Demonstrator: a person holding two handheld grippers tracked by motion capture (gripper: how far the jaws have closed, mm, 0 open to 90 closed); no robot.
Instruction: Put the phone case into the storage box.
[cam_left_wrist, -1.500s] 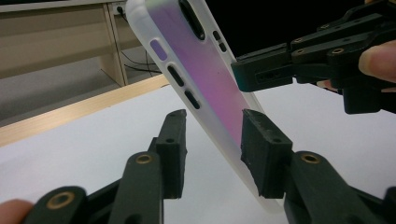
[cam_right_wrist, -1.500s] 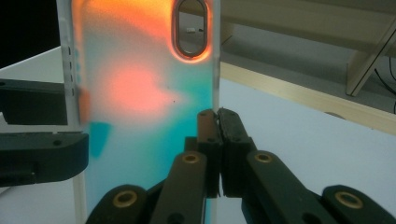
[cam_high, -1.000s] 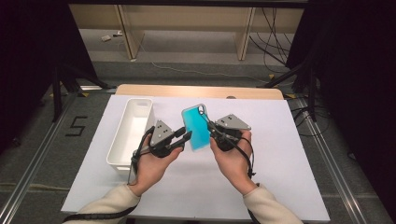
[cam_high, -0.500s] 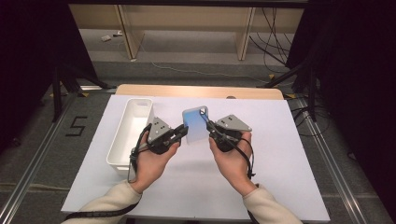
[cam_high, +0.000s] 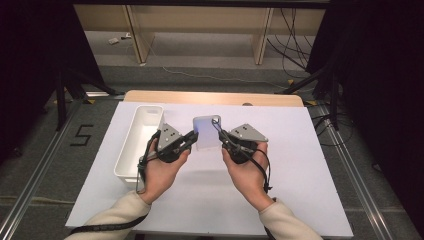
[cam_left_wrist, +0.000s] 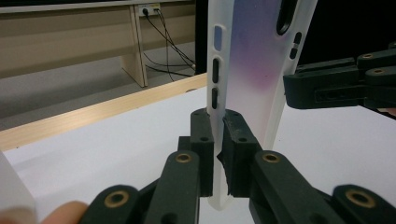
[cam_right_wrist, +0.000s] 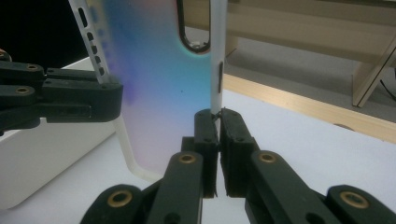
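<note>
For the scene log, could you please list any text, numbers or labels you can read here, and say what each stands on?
"5": dark mark on the grey floor, left of the table.
Phone case, white bin, left tool, right tool: no readable text.

A pale translucent phone case (cam_high: 207, 132) is held upright above the white table (cam_high: 300, 180), just right of the white rectangular bin (cam_high: 140, 140). The left gripper (cam_high: 192, 138) pinches the case's left edge; the right gripper (cam_high: 220, 135) pinches its right edge. Both hands sit nearer the person than the bin's far end.
</note>
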